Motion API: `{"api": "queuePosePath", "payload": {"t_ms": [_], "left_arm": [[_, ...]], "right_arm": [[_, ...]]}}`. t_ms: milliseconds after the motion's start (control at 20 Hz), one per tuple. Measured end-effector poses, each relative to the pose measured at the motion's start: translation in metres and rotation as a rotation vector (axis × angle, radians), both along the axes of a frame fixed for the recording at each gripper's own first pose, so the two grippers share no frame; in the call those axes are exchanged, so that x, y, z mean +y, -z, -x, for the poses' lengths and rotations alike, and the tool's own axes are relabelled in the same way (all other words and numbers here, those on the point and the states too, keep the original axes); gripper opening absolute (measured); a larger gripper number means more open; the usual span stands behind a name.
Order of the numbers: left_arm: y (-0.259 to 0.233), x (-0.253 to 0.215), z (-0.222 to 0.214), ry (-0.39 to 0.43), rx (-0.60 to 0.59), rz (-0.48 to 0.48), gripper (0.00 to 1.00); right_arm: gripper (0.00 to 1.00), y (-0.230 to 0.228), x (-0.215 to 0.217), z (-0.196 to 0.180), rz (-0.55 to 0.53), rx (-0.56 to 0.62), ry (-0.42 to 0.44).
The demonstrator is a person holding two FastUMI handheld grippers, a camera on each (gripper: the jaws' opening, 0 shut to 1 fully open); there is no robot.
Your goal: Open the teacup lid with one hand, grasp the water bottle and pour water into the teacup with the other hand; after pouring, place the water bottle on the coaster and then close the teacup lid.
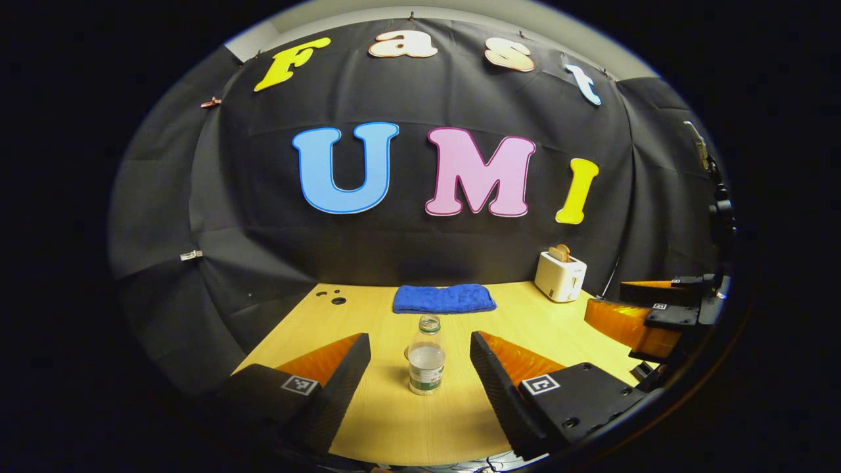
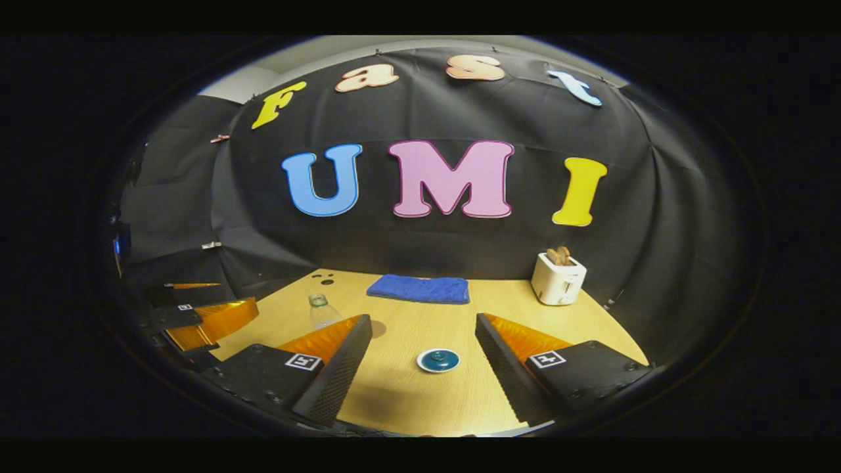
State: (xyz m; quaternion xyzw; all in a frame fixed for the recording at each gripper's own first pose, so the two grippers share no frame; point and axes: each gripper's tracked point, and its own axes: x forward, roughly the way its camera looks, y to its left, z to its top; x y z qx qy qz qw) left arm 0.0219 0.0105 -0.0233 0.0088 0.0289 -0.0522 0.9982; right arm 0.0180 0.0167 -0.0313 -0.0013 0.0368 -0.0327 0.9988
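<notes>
In the left gripper view we see our left tongs (image 1: 420, 368) spread wide and holding nothing, with the water bottle (image 1: 426, 356) standing upright on the counter (image 1: 394, 427) ahead of them, centred in the gap and touching neither finger. The bottle has no cap on its neck and is partly filled with water. Behind it, near the back wall, lies a folded blue towel (image 1: 444, 299), and to the right of that stands a white toaster (image 1: 560, 276) with bread in its slots. At the far right edge of this view we catch the right tongs (image 1: 640, 309) from the side (how far they gape we cannot judge from here).

In the right gripper view our right tongs (image 2: 424, 361) are likewise wide open and empty. Between and just beyond their fingers sits the teacup (image 2: 438, 360), seen from above as a white rim with a dark teal lid and knob on it, apart from both fingers. The bottle stands farther left, partly hidden behind the left finger, and the left tongs show at the left edge.
</notes>
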Motion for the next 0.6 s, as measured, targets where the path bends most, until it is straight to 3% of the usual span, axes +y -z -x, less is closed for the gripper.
{"api": "queuePosePath", "payload": {"t_ms": [300,600], "left_arm": [[0.027,0.000,-0.015,0.002,0.030,-0.033,0.97],[0.108,-0.008,-0.039,0.021,0.140,0.011,0.97]], "right_arm": [[0.98,0.042,-0.020,-0.035,0.036,0.047,0.011],[0.98,0.106,-0.035,-0.085,0.108,0.084,-0.009]]}}
